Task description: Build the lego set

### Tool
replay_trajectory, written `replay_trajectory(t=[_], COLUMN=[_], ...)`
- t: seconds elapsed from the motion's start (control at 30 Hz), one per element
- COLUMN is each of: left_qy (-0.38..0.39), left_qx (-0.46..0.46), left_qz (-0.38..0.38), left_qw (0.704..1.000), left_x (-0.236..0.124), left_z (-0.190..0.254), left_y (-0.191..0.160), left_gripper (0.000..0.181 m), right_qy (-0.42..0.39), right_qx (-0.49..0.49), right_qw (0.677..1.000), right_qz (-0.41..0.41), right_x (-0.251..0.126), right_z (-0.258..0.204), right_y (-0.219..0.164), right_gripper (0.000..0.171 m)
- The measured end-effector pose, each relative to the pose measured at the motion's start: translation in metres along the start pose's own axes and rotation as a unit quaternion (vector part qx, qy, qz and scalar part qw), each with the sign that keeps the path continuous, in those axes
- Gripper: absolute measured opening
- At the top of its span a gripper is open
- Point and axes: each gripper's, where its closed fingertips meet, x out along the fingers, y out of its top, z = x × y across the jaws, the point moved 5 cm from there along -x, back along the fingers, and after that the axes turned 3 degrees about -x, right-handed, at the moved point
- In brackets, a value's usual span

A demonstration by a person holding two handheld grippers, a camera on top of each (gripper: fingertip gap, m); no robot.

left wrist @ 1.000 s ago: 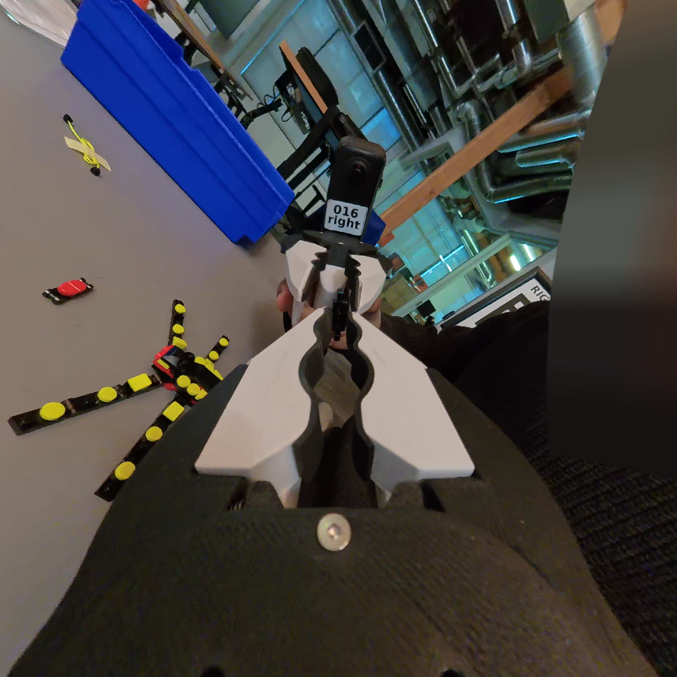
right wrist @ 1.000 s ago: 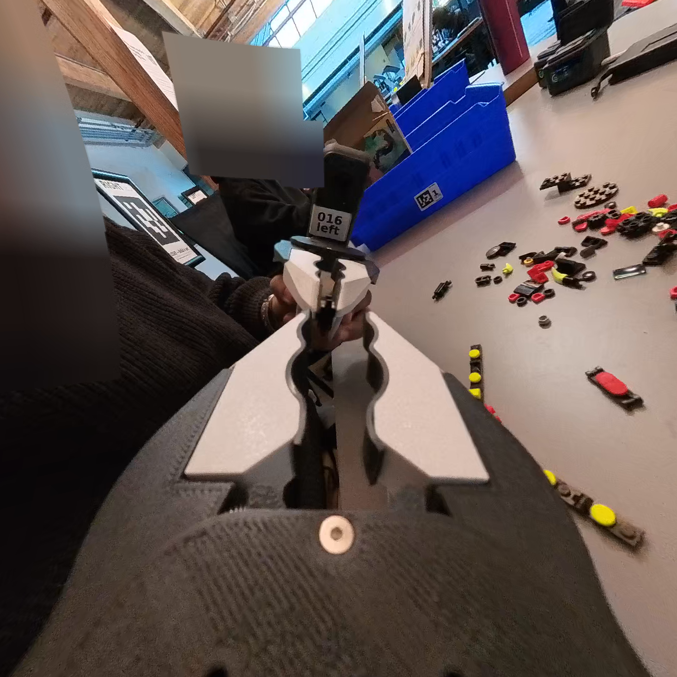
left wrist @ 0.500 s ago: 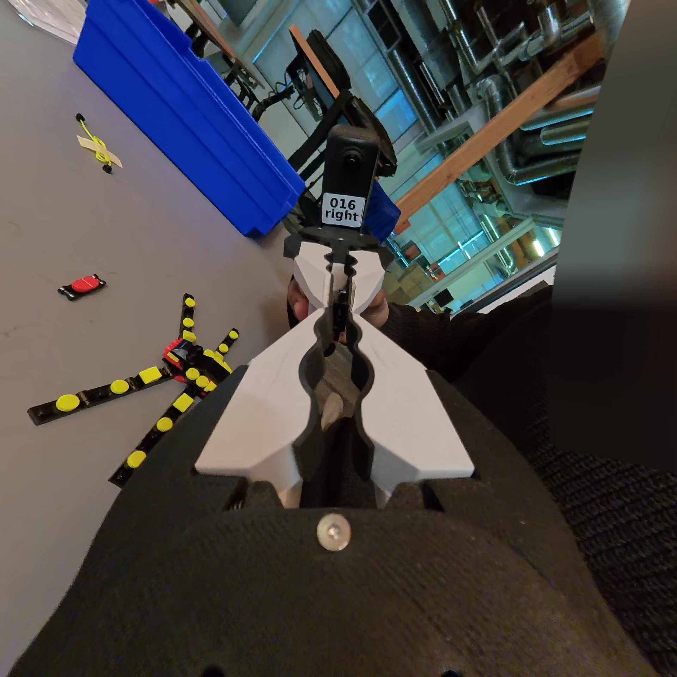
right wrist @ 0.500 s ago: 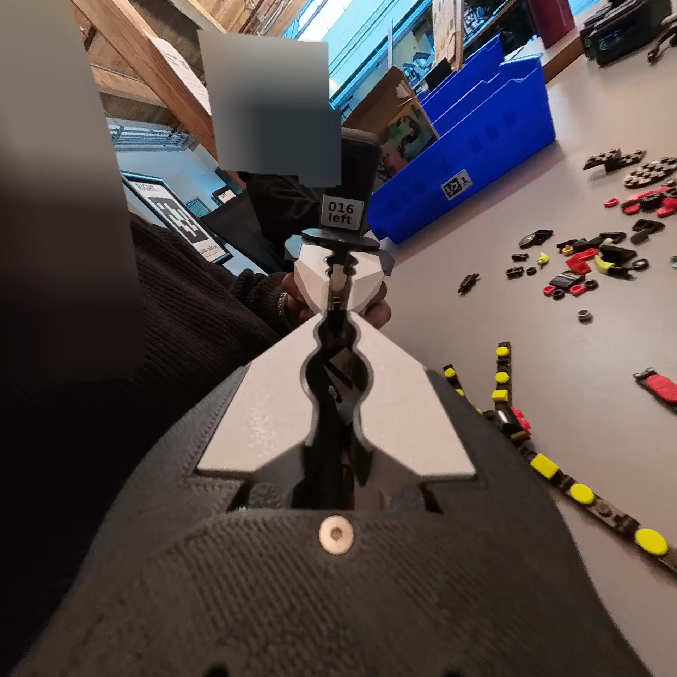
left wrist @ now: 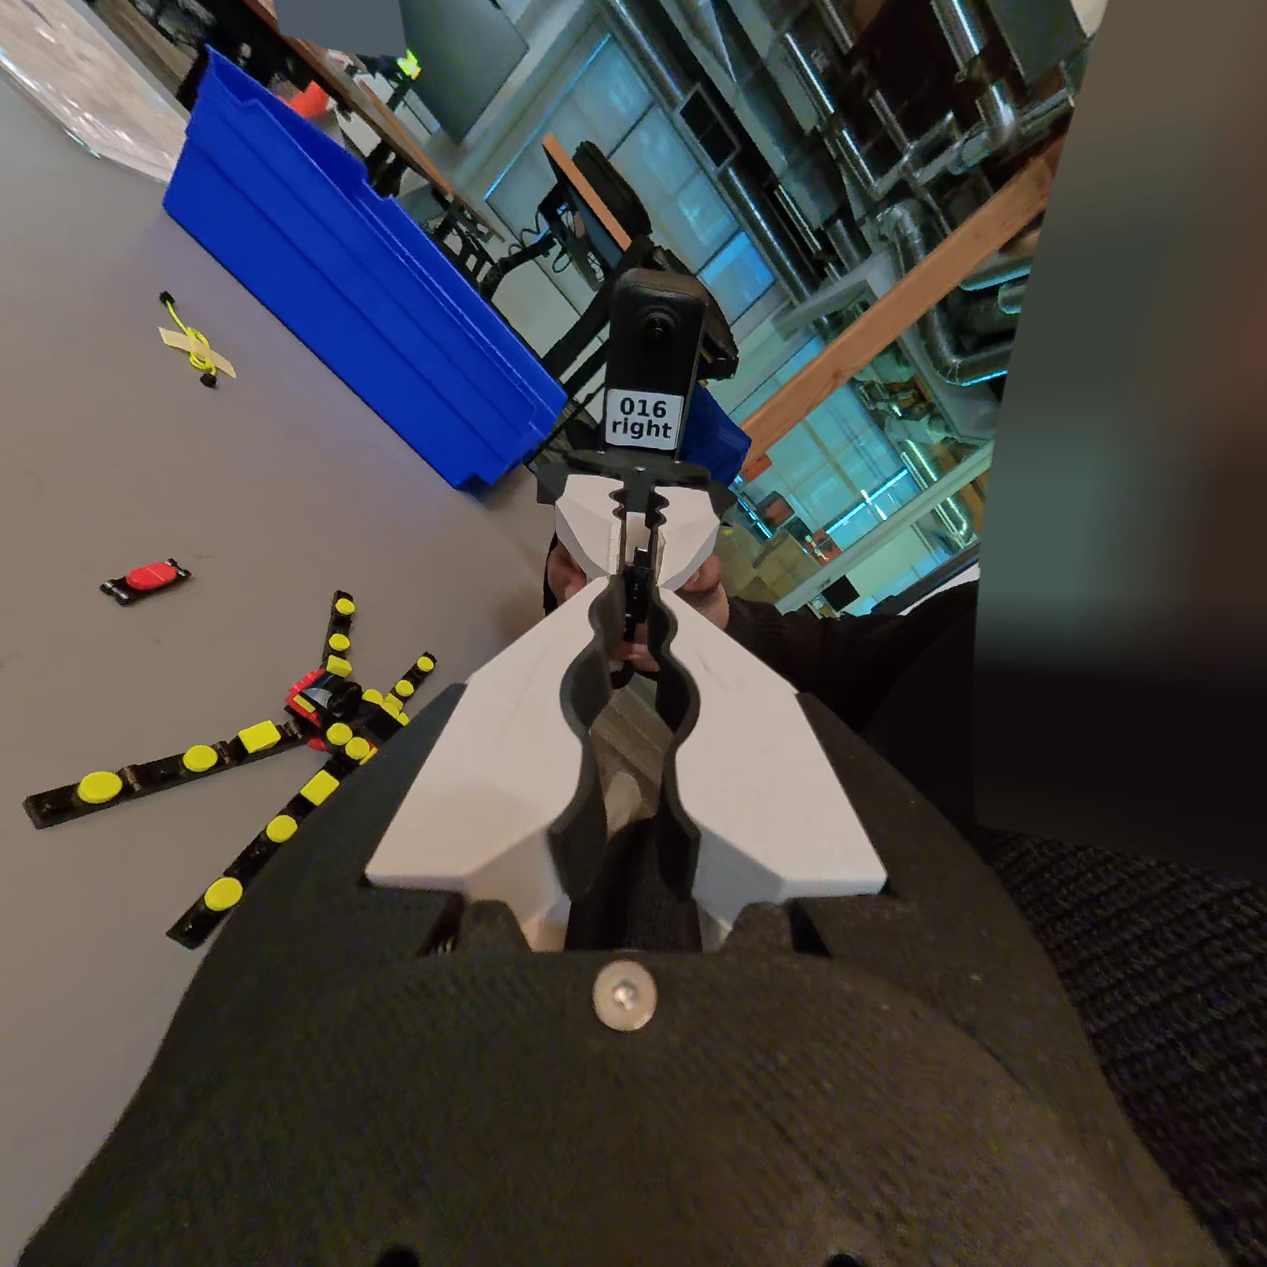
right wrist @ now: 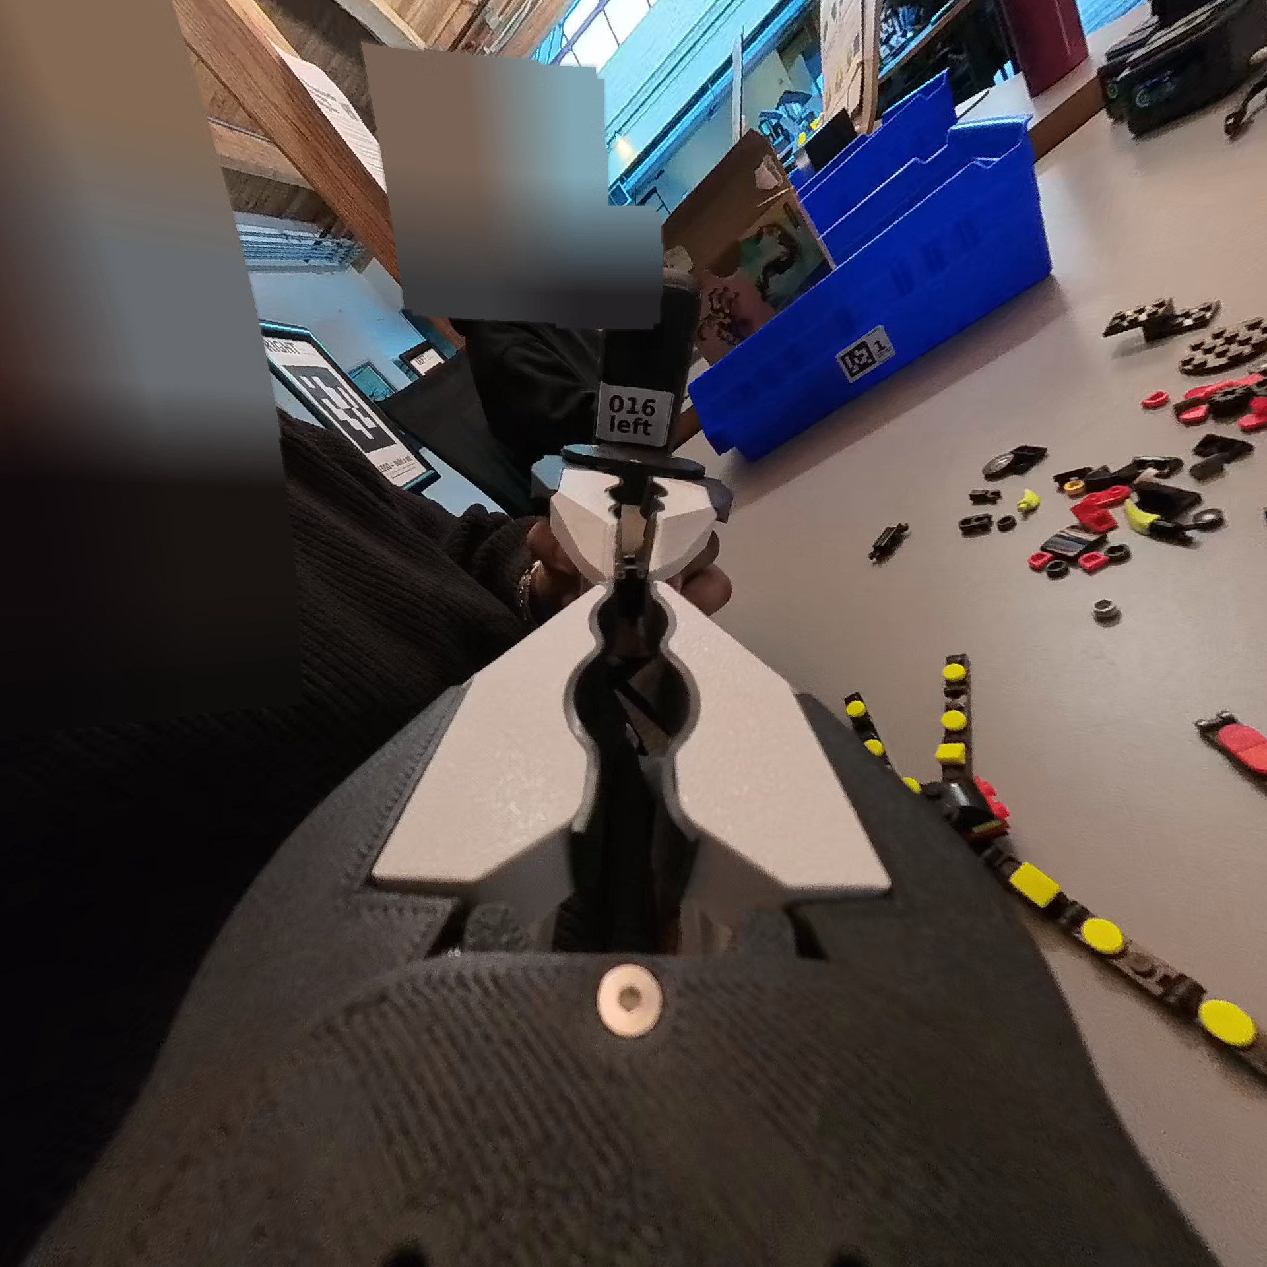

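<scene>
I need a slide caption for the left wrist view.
Two hand-held grippers meet tip to tip on a small black piece.

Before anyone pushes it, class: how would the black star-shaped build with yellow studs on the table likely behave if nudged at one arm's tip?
The star-shaped build would probably pivot rather than slide straight: its thin arms radiate from one small hub. It looks light and lies flat on the table, so tipping seems unlikely. An arm might snap off at the hub.
</scene>
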Motion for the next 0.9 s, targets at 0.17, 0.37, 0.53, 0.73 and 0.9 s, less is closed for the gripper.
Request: replay_trajectory(t=[0.17,0.37,0.53,0.73,0.9], left_qy=[-0.012,0.037,0.07,0.099,0.11], left_qx=[-0.034,0.086,0.287,0.436,0.445], left_qz=[0.067,0.033,-0.076,-0.116,-0.118], left_qw=[0.997,0.995,0.952,0.887,0.881], left_x=[-0.014,-0.015,-0.002,0.008,0.008], left_z=[-0.002,-0.006,0.002,0.01,0.008], left_y=[0.015,0.017,-0.008,-0.031,-0.032], left_gripper=[0.0,0.0,0.035,0.037,0.027], right_qy=[-0.023,-0.021,0.035,0.077,0.087], right_qx=[-0.003,-0.006,0.146,0.234,0.241], right_qw=[1.0,1.0,0.989,0.969,0.966], right_qz=[-0.001,-0.011,-0.009,-0.028,-0.034], right_x=[-0.011,-0.012,-0.013,-0.007,-0.003], right_z=[0.008,0.007,0.017,0.017,0.013], right_y=[0.001,0.003,-0.011,-0.024,-0.026], right_gripper=[0.005,0.005,0.005,0.005,0.005])
